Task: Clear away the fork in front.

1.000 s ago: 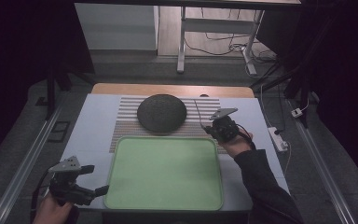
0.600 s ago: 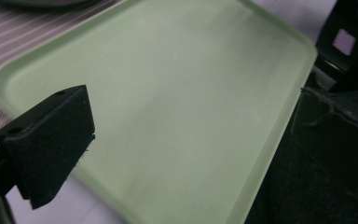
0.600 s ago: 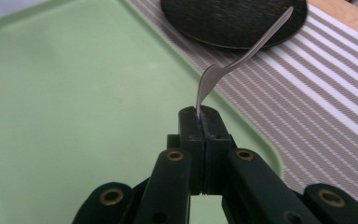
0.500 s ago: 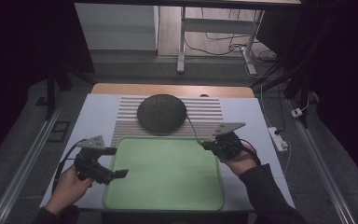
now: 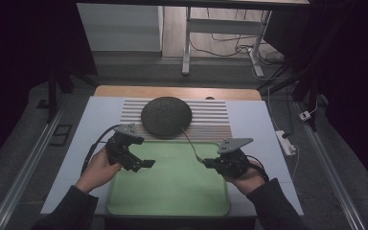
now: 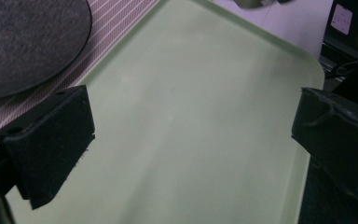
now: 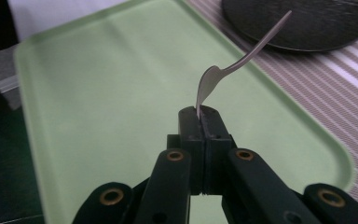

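My right gripper (image 5: 206, 163) (image 7: 200, 114) hovers over the right part of the green tray (image 5: 172, 191) (image 7: 112, 93), shut on the broad end of a slim metal utensil (image 5: 190, 143) (image 7: 242, 60). The utensil's handle slants up toward the dark round plate (image 5: 166, 115) (image 7: 307, 23). That plate rests on a striped mat (image 5: 211, 120) just beyond the tray. My left gripper (image 5: 143, 164) (image 6: 191, 140) is over the tray's left part (image 6: 191, 93), open wide with nothing between its pads (image 6: 51, 140). The plate (image 6: 23, 42) lies ahead of it to the left.
The tray and mat lie on a pale sheet (image 5: 100, 124) covering the table. A wooden strip (image 5: 172, 92) runs along the far edge. A power strip (image 5: 285, 142) and cables lie off the table's right side. A table frame (image 5: 187, 43) stands on the floor beyond.
My left gripper came from the front-left corner forward and right over the tray's left edge. My right gripper drew back from beside the plate over the tray, carrying the utensil.
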A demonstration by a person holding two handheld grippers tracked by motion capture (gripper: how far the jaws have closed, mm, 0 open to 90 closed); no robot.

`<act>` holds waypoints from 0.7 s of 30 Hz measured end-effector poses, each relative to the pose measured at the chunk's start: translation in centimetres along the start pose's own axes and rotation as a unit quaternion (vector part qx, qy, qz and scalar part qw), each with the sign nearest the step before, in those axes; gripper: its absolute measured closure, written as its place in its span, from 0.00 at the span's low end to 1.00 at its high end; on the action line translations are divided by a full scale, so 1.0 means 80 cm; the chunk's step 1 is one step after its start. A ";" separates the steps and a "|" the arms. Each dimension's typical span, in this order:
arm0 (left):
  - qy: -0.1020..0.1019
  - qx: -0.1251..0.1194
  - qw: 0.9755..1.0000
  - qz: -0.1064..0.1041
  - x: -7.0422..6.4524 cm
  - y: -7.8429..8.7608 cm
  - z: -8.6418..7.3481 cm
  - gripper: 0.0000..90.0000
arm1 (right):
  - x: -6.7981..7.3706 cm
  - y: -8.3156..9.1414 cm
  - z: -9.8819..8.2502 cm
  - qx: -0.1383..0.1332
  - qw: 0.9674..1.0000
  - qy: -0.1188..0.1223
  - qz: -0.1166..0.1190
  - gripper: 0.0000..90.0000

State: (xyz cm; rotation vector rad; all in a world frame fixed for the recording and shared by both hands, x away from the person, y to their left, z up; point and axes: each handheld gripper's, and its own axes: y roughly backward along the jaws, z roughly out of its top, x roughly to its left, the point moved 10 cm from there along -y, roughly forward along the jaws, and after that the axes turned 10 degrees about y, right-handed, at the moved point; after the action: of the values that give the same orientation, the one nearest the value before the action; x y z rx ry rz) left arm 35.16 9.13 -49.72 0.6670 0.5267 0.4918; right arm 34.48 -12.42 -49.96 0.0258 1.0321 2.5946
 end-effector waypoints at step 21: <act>-0.080 0.040 0.996 -0.024 -0.026 -0.019 -0.040 0.00 | 0.108 -0.026 0.022 -0.012 0.990 0.062 0.126 1.00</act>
State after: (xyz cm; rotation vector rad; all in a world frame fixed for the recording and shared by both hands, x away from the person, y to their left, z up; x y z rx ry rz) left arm 32.04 8.30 -52.31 0.7623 0.4116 0.3686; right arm 27.26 -7.07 -51.04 -0.0108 1.1048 2.8671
